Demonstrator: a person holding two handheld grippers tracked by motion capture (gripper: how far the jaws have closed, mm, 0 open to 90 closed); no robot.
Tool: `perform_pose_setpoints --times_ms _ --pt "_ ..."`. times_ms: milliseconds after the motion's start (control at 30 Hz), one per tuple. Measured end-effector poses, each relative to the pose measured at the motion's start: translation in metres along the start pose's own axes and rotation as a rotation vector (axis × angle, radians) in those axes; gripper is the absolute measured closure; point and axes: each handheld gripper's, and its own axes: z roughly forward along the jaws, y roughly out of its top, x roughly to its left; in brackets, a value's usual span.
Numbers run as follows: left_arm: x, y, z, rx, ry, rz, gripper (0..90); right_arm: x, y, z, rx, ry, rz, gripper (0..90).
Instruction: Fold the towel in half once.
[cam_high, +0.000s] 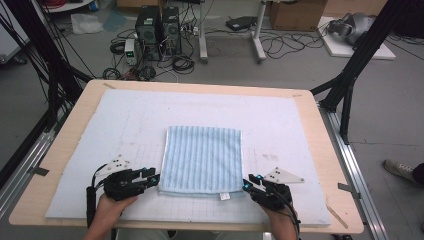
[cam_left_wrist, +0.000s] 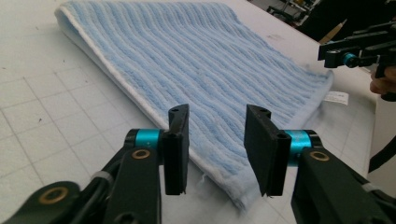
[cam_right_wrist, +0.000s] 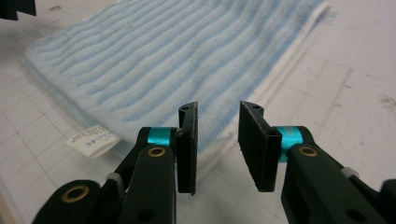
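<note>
While the wooden table (cam_high: 320, 150) carried a pale grid-marked mat (cam_high: 280, 130) over most of its top, a light blue striped towel (cam_high: 202, 157) lay folded flat near the middle of the mat, toward the person's side. Its stripes ran from the near edge to the far edge, and a white hem bordered its sides.

At the towel's near left corner sat the left gripper (cam_high: 152, 178), held in the person's left hand (cam_high: 107, 210). Its jaws stood apart, released, with the corner of the towel (cam_left_wrist: 205, 70) lying between and just beyond them in the left gripper view; whether they touched the cloth could not be told.

At the near right corner sat the right gripper (cam_high: 247, 184), also with its jaws apart and grasping nothing. In the right gripper view the towel (cam_right_wrist: 177, 60) edge and its white hem lay just ahead of the jaws.

A small white label (cam_high: 225, 196) stuck out from the near edge, just beside the right gripper.
</note>
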Motion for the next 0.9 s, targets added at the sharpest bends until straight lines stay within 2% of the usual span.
perform_pose_setpoints --times_ms 67,133,233,267,333,500,600,733,800,900 --pt "0.000 0.000 0.006 0.028 0.011 -0.006 71.4 0.005 0.003 0.007 0.015 0.013 -0.013 66.8" --pt "-0.001 -0.001 0.011 0.052 0.014 -0.013 73.9 0.009 0.004 0.015 0.043 0.012 -0.052 67.3" --pt "-0.006 -0.001 0.017 0.097 0.009 -0.008 75.6 0.013 0.002 0.024 0.123 -0.013 -0.109 70.5" --pt "-0.007 -0.001 0.019 0.103 0.009 -0.007 75.8 0.013 0.001 0.025 0.133 -0.022 -0.121 70.8" --pt "-0.009 -0.002 0.020 0.126 0.001 -0.006 76.0 0.013 -0.001 0.023 0.130 -0.026 -0.120 72.8" --pt "-0.013 -0.003 0.024 0.181 -0.016 -0.005 75.7 0.013 -0.001 0.020 0.144 -0.054 -0.155 74.0" --pt "-0.015 -0.003 0.025 0.201 -0.023 -0.001 75.5 0.011 -0.004 0.017 0.143 -0.066 -0.146 74.0" --pt "-0.015 -0.003 0.025 0.186 -0.027 -0.002 74.5 0.011 -0.004 0.014 0.118 -0.055 -0.143 72.4" --pt "-0.013 -0.002 0.023 0.137 -0.023 -0.002 71.5 0.011 -0.001 0.013 0.075 -0.026 -0.115 68.1" --pt "-0.011 0.004 0.020 0.071 0.014 0.020 63.7 0.007 0.007 0.016 0.043 -0.028 -0.088 63.9"
